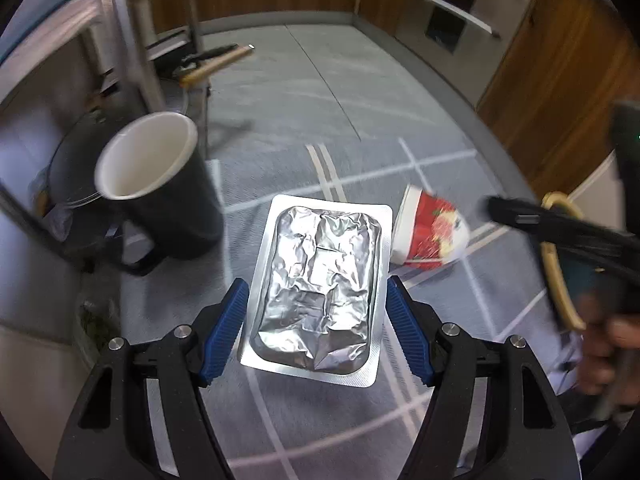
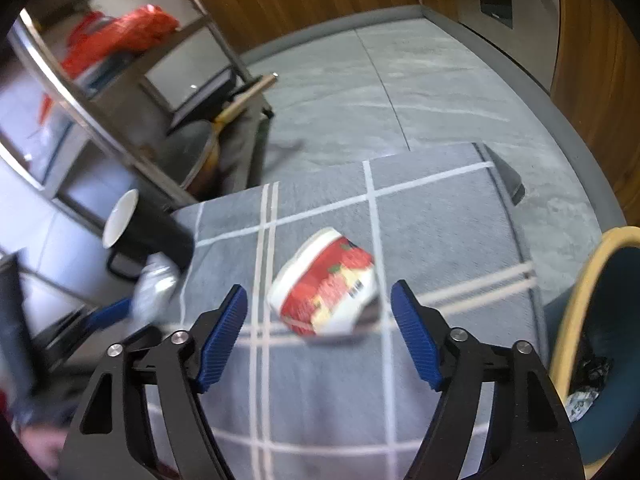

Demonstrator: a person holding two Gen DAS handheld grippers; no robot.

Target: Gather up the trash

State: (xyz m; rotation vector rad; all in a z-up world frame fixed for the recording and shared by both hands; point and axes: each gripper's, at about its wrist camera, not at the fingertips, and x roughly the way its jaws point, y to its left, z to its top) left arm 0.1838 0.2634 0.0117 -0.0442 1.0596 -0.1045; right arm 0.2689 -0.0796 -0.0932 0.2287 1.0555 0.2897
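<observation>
Foil tray point(image 1: 318, 290) clamped between left gripper point(image 1: 316, 330) pads, right gripper point(image 2: 320, 332) spread open, red cup point(image 2: 326, 284) tipped between its jaws untouched, black cup point(image 1: 154, 178) at cloth point(image 2: 432, 220) left edge

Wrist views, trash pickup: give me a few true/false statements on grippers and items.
1. The left gripper grips the foil tray by its long edges. True.
2. The red cup stands upright. False: it lies on its side on the grey checked cloth.
3. The right gripper is clamped on the red cup. False: its jaws are open, with gaps on both sides of the cup.
4. The black cup is white inside. True.
5. A yellow-rimmed bin sits beside the cloth. True.
</observation>
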